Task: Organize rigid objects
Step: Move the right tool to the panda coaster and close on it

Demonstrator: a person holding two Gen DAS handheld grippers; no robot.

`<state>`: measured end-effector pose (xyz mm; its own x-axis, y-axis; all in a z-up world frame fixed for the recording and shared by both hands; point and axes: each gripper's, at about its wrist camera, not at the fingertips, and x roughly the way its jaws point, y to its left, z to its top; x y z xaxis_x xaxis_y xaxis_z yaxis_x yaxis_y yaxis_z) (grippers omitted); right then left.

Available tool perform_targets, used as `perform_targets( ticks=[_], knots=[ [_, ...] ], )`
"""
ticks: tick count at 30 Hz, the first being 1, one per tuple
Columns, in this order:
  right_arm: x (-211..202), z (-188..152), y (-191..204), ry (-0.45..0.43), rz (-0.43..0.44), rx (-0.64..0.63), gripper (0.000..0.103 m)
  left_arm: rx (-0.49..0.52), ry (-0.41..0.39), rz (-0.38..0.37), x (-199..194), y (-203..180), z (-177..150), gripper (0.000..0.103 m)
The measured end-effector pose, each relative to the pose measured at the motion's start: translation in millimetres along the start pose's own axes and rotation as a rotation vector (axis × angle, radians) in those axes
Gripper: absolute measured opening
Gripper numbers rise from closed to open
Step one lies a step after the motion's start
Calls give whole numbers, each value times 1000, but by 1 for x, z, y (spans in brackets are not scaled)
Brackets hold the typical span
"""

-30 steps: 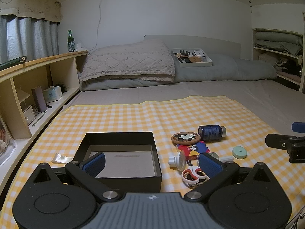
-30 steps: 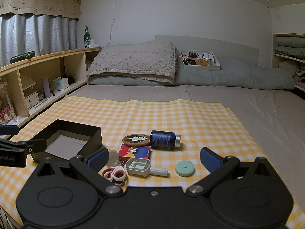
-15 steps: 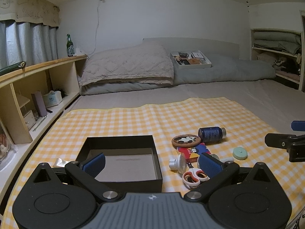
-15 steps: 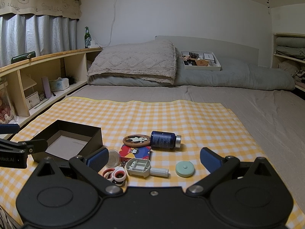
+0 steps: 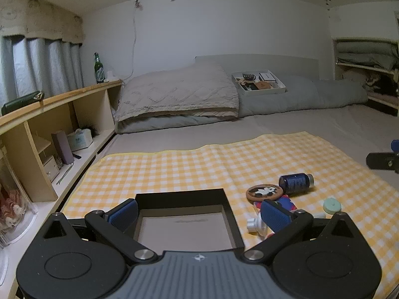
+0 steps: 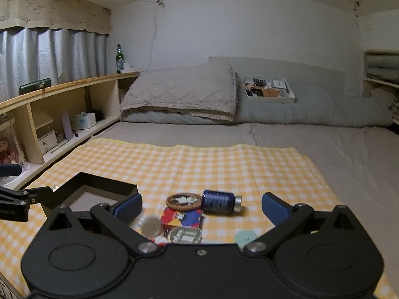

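Open black cardboard box [image 5: 185,220], empty, on yellow-checked cloth [image 5: 199,164]. Just right of box: cluster of round wooden coaster with cartoon print [image 6: 184,201], dark blue bottle lying on its side [image 6: 220,201], colourful flat card [image 6: 183,218], clear round-capped piece [image 6: 151,226], grey plastic case [image 6: 185,235], mint round disc [image 6: 245,238]. All untouched, none boxed yet.

Since a second ago: both views tipped up and nearer, cluster lower in frame. Left gripper [image 5: 199,215] wide open, empty, over box. Right gripper [image 6: 202,206] wide open, empty, over cluster. Likely closing in for first pick.
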<state>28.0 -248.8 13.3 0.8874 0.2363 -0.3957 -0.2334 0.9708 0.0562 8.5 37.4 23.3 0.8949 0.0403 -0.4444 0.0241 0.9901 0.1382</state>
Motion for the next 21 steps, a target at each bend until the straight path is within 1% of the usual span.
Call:
perform_targets(
  ticks=[4, 7, 11, 16, 17, 19, 21],
  knots=[
    [7, 20, -1, -12, 25, -24, 103, 21, -2, 44, 8, 21, 11, 103],
    [21, 35, -4, 2, 28, -40, 103, 45, -3, 76, 17, 37, 22, 103],
    [44, 55, -6, -5, 43, -27, 103, 59, 49, 106, 36, 60, 33, 103],
    [84, 81, -3, 51, 110, 24, 103, 61, 100, 179, 56, 83, 38, 103],
    [93, 86, -1, 68, 114, 40, 103, 53, 111, 174, 59, 87, 37, 103],
    [111, 94, 2, 94, 125, 75, 103, 33, 138, 138, 64, 94, 36, 103],
    [128, 96, 7, 109, 149, 109, 103, 18, 163, 111, 69, 100, 33, 102]
  ],
)
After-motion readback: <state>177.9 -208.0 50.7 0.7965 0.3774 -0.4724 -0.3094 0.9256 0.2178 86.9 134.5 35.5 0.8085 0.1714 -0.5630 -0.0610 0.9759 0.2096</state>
